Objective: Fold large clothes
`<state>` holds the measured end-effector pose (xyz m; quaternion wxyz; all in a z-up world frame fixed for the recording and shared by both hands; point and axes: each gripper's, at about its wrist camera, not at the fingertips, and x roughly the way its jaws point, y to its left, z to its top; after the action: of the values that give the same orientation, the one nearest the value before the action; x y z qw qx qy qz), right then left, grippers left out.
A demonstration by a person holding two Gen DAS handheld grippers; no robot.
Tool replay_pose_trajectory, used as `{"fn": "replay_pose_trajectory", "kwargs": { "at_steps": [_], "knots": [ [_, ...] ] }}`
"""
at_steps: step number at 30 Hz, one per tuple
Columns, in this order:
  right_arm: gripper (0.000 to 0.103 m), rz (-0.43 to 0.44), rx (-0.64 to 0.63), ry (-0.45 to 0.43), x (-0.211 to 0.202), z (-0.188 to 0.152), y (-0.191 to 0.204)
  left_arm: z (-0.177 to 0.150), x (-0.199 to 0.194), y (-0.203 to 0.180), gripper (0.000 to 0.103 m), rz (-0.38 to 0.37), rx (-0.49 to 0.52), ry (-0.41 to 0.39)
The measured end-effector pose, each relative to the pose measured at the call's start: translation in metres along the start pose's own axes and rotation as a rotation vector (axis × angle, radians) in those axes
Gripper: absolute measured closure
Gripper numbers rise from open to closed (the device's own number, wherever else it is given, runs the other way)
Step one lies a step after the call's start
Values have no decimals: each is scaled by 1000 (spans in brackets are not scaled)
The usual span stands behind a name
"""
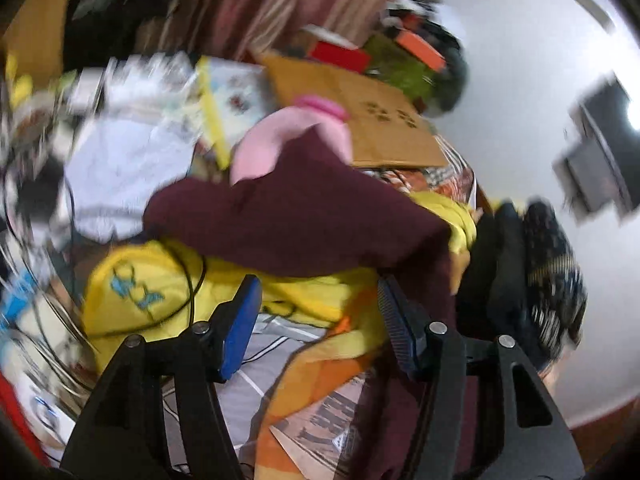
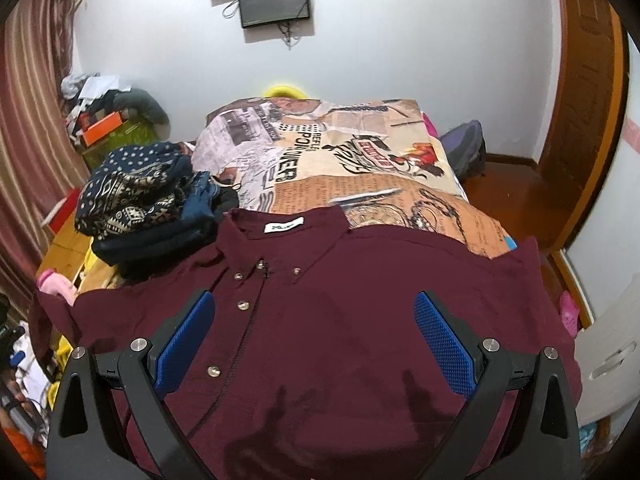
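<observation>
Currently the dark maroon button-up shirt lies front-up across the near end of the bed, collar toward the far end, buttons and white neck label visible. It covers the bed's newspaper-print sheet from near its left edge to near its right edge.

The right gripper hovers over the shirt's chest with its blue-padded jaws spread wide and nothing between them. Judgement: it is held centred above the placket so as to check the lay of the cloth before a fold.

The left gripper is also spread, jaws apart. One maroon sleeve lies ahead of it, draped past the bed's left edge over a yellow garment. Whether the right-hand pad touches the maroon cloth cannot be told; the left wrist view is blurred.

A stack of dark patterned folded clothes sits at the bed's left edge, just beside the collar, probably finished items.

Judgement: folding of this shirt is not yet begun; the hanging sleeve likely needs bringing in first. Risk: the loose sleeve catching on clutter.
</observation>
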<state>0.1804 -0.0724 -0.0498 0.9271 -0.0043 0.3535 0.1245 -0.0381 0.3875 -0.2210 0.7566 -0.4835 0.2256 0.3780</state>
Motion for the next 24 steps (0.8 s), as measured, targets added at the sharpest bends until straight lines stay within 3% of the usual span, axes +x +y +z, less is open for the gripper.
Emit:
{"fn": "replay_pose_trajectory", "kwargs": {
  "at_steps": [10, 14, 18, 20, 22, 24],
  "knots": [
    [4, -68, -110, 28, 10, -1, 38, 22, 52, 82, 44, -182, -375, 126],
    [4, -83, -133, 37, 12, -2, 47, 23, 71, 92, 44, -212, -443, 158],
    [4, -94, -154, 43, 14, -2, 53, 32, 75, 95, 44, -162, -423, 102],
    [4, -97, -161, 44, 16, -2, 55, 42, 72, 88, 45, -78, -355, 41],
    [4, -100, -165, 46, 16, -3, 56, 50, 70, 78, 56, 3, -259, -4],
    [4, -103, -167, 47, 16, -3, 56, 57, 69, 66, 77, 50, -160, -39]
  ]
}}
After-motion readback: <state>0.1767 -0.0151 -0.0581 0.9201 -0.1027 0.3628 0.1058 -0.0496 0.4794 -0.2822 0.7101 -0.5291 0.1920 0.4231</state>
